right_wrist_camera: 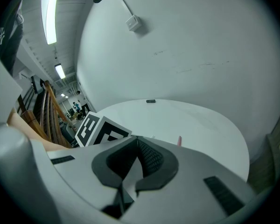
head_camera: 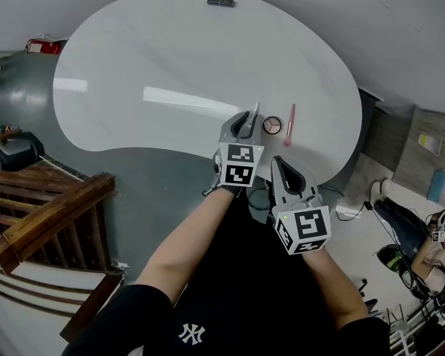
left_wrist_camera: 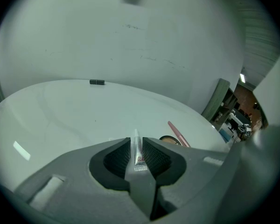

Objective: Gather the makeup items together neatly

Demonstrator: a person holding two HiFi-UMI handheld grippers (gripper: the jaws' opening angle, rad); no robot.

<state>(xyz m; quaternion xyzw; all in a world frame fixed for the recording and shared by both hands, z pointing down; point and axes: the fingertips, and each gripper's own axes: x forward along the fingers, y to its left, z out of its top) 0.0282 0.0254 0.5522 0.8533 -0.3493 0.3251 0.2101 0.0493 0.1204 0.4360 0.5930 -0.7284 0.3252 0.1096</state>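
My left gripper (head_camera: 248, 119) is shut on a small clear tube (left_wrist_camera: 137, 149) with red print, which stands upright between the pads and pokes out past them. It hovers over the near right part of the white table (head_camera: 170, 65). Just right of it on the table lie a round compact (head_camera: 272, 126) and a pink pencil (head_camera: 290, 124); the left gripper view shows the compact (left_wrist_camera: 170, 140) and the pencil (left_wrist_camera: 177, 132) too. My right gripper (head_camera: 283, 170) hangs at the table's near edge, shut and empty; the right gripper view shows its jaws (right_wrist_camera: 136, 140) meeting at the tip.
A small black item (head_camera: 221, 3) lies at the table's far edge. A wooden railing (head_camera: 52, 213) stands at the left, below the table. Cables and gear clutter the floor (head_camera: 400, 258) at the right.
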